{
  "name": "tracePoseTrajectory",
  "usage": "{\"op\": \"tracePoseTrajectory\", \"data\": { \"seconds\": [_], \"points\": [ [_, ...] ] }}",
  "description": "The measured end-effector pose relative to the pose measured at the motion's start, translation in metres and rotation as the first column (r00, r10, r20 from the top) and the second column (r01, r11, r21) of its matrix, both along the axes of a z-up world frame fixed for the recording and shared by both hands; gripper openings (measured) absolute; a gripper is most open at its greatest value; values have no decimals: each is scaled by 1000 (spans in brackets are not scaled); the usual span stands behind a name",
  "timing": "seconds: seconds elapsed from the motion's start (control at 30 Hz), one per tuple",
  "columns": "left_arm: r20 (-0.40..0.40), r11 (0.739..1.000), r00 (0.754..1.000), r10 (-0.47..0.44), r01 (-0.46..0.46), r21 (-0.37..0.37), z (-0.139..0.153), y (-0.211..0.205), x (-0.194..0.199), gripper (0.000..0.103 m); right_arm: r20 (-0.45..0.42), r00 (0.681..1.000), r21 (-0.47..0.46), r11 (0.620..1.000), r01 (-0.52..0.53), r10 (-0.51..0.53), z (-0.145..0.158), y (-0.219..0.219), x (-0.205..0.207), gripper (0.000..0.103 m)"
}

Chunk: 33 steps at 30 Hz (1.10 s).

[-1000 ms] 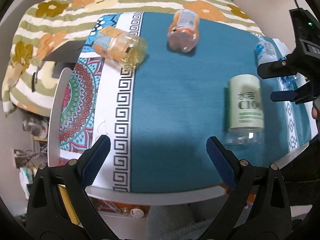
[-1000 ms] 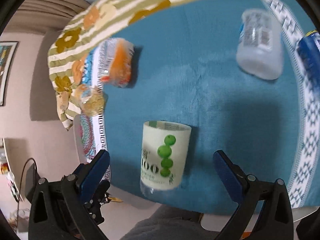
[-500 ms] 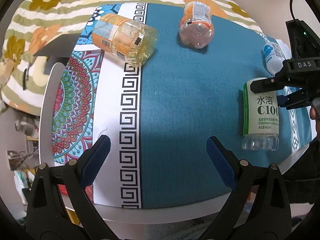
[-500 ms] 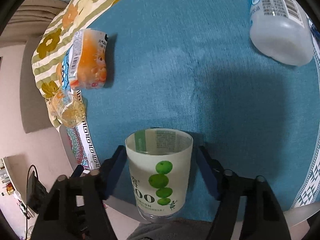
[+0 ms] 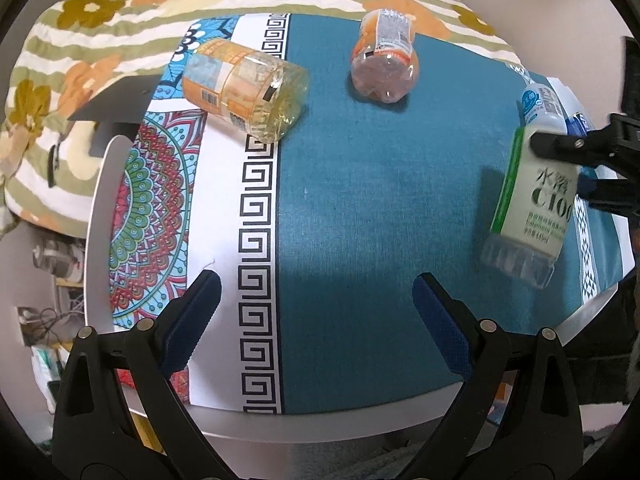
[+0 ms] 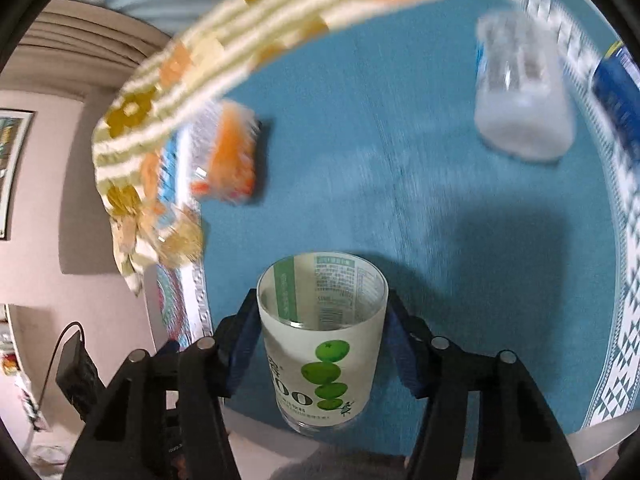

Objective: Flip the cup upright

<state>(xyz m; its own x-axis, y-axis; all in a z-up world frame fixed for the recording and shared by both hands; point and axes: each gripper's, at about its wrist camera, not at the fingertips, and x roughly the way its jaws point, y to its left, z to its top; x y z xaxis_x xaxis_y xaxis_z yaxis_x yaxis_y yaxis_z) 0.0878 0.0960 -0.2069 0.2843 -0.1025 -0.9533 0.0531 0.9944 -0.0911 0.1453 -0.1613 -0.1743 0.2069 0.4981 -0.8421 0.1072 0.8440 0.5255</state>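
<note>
Right wrist: right claw (image 6: 322,340), earlier just closing, now grips green-label cup (image 6: 323,344), tilted off teal-clothed counter (image 5: 360,200); left claw (image 5: 316,312) open, empty.

Home room: floral bedding (image 5: 120,12), patterned tablecloth (image 5: 360,200), framed picture (image 6: 10,168) on wall.

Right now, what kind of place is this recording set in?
Most likely a lived-in home room, not a lab. A small round table wears a patterned blue cloth, a floral striped blanket lies behind it, and a framed picture hangs on a pinkish wall.
</note>
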Motion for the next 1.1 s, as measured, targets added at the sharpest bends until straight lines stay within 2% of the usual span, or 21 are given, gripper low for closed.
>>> {"op": "tracePoseTrajectory", "data": {
  "seconds": [0.07, 0.13, 0.2, 0.23, 0.3, 0.37, 0.53, 0.63, 1.1],
  "points": [
    [7, 1000, 1000, -3, 3, 14, 1, 0, -1, 102, 119, 993, -31, 999, 16, -12, 12, 4, -11, 55],
    [14, 1000, 1000, -6, 5, 30, 1, 1, -2, 102, 252, 968, -89, 996, 26, -3, 21, 12, -26, 55],
    [19, 999, 1000, -5, 4, 44, 0, 2, -4, 102, 357, 934, -180, 983, 37, 30, 25, 23, -38, 55],
    [21, 999, 1000, -3, 2, 47, -1, 3, -5, 102, 421, 905, -228, 973, 41, 61, 27, 30, -46, 55],
    [26, 999, 1000, 2, -3, 50, -3, 5, -8, 102, 492, 864, -295, 954, 48, 109, 26, 43, -57, 55],
    [32, 999, 999, 5, -7, 53, -5, 6, -11, 102, 567, 806, -359, 932, 54, 172, 24, 57, -69, 55],
    [42, 998, 999, 5, -7, 64, -10, 5, -19, 102, 651, 721, -419, 905, 79, 238, 18, 69, -87, 55],
    [42, 998, 999, 4, -7, 63, -13, 2, -22, 102, 667, 705, -417, 905, 87, 239, 15, 65, -102, 55],
    [44, 997, 999, 0, -4, 80, -15, -8, -29, 102, 684, 689, -410, 908, 90, 241, 10, 66, -124, 58]
  ]
}}
